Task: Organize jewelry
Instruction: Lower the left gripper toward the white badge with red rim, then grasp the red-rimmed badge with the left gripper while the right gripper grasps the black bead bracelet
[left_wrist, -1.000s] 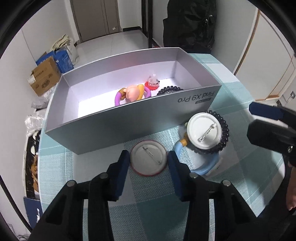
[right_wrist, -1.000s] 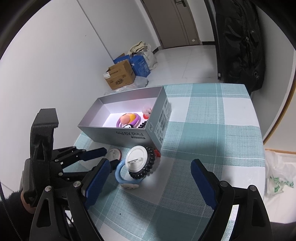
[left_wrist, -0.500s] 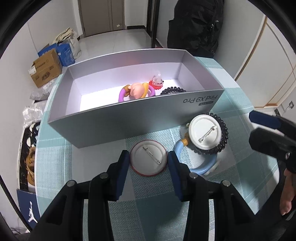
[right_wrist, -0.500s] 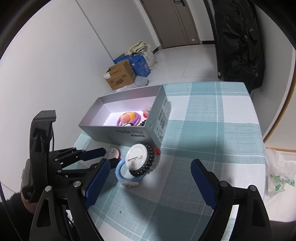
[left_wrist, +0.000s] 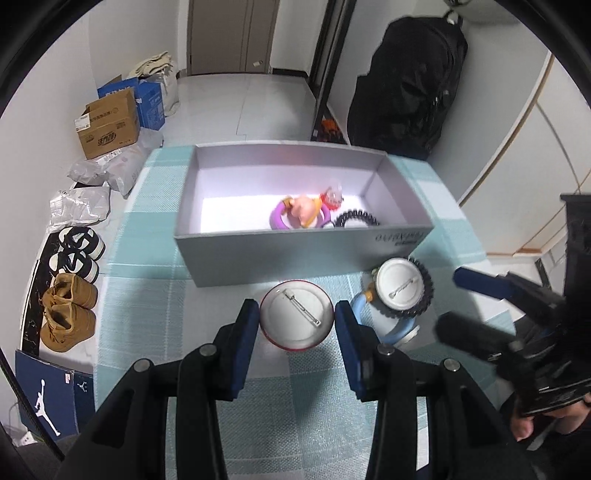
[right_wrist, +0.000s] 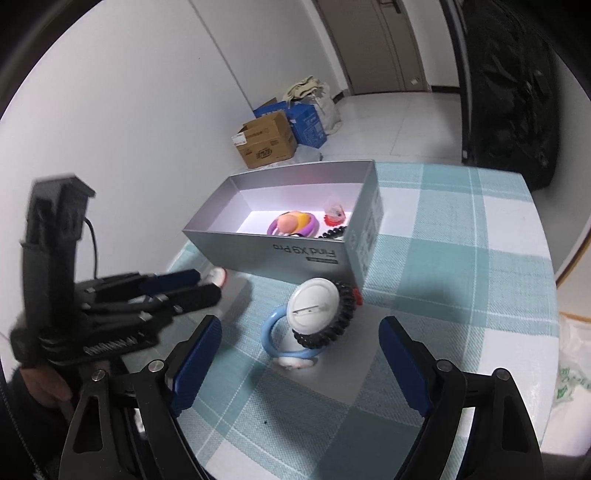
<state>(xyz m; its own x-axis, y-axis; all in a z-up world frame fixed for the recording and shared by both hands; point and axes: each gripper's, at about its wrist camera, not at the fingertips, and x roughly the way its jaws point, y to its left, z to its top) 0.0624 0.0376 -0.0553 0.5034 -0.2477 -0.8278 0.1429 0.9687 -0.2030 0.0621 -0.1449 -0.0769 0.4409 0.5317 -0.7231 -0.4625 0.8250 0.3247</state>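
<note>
While my left gripper (left_wrist: 297, 326) pinches the red-rimmed pin badge (left_wrist: 296, 314) by its rim, just in front of the grey box (left_wrist: 295, 254), I judge it light, stiff and slick; my right gripper (right_wrist: 299, 354), closing, holds nothing.

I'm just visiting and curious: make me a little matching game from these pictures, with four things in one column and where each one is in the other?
Things:
1. red-rimmed round pin badge
2. purple plastic ring
3. white round pin badge
4. tan suede boots

Places:
A. on the floor beside the table
B. between the left gripper's fingers
C. inside the grey cardboard box
D. on top of the black beaded bracelet

Pairs: 1-B, 2-C, 3-D, 4-A
</note>
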